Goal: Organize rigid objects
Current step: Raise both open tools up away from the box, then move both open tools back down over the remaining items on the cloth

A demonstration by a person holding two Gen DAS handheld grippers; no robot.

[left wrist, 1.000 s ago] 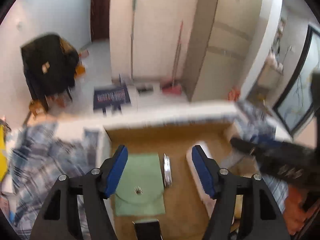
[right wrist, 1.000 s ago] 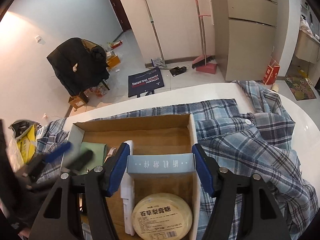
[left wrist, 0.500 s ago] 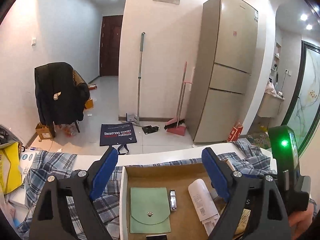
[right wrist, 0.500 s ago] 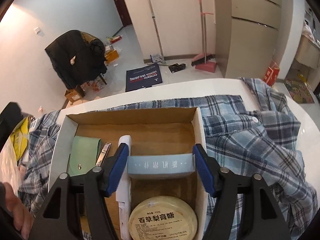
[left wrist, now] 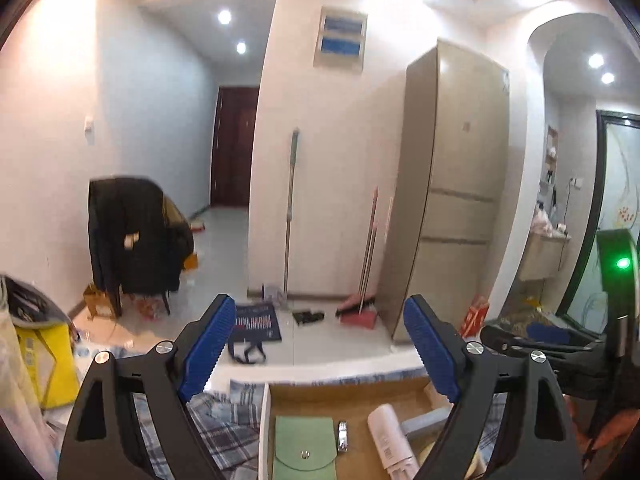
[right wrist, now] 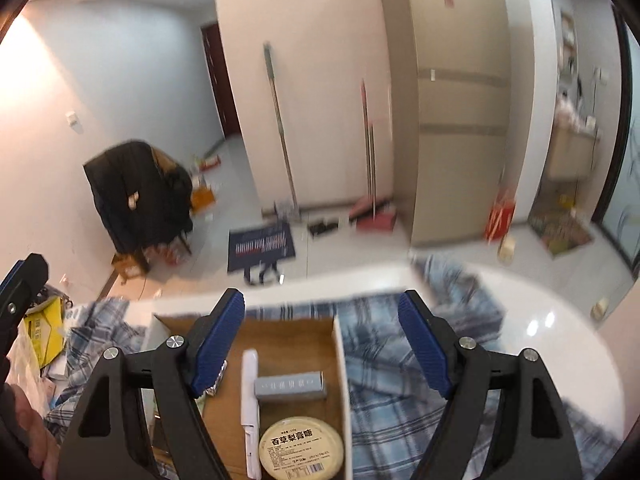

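Note:
A shallow cardboard box (right wrist: 338,344) lies on a plaid cloth on the white table. In it are a grey-blue box (right wrist: 289,385), a white tube (right wrist: 250,396) and a round yellow tin (right wrist: 301,445). The left wrist view shows the box (left wrist: 265,412) with a green pouch (left wrist: 305,450), nail clippers (left wrist: 342,435), the white tube (left wrist: 390,442) and the grey-blue box (left wrist: 424,426). My left gripper (left wrist: 320,352) is open and empty, raised above the box. My right gripper (right wrist: 320,344) is open and empty, above the box.
Plaid cloth (right wrist: 404,364) covers the table around the box. A yellow bag (left wrist: 52,364) lies at the left. A chair with a black jacket (right wrist: 136,196), a floor mat (right wrist: 262,246), a broom and a fridge (left wrist: 452,200) stand beyond the table.
My right gripper has opened and let go of the grey-blue box, which now lies in the cardboard box. Both grippers have lifted and tilted up toward the room.

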